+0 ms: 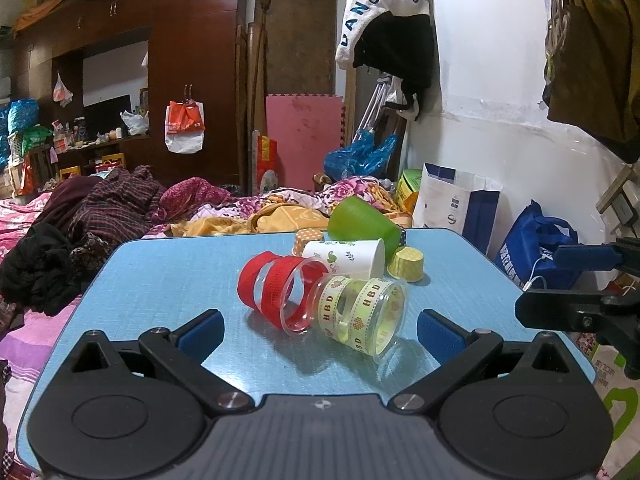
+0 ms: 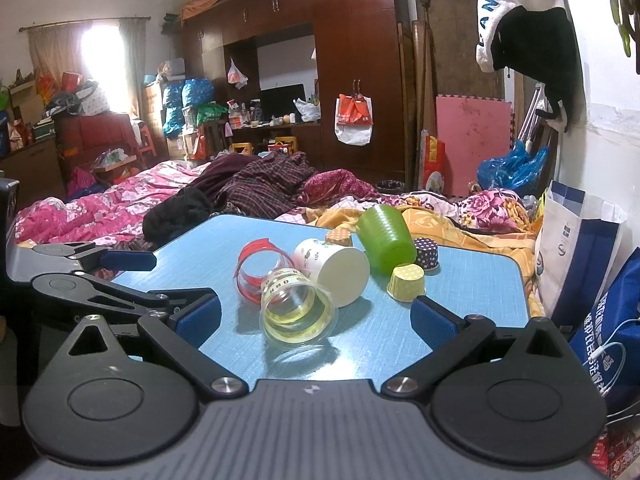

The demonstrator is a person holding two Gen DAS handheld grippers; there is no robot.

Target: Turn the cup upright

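A curtained window (image 2: 100, 46) is shown only in the right wrist view. A blue table (image 1: 168, 276) is set by a cluttered bed (image 2: 112, 208), before a dark wardrobe (image 1: 192, 64). The clear cup (image 1: 362, 314) with yellow ribbon is seen lying on its side among other tipped cups, just beyond the left gripper (image 1: 320, 330) and the right gripper (image 2: 316, 318), both spread apart and holding nothing.

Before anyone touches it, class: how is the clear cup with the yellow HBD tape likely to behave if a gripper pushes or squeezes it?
The clear cup lies on its side on the blue table, so a push would probably roll it, likely in a curve since it tapers. Its thin, see-through wall suggests it is light and may flex under a squeeze. It seems to touch the red-taped cup, which would likely shift too.
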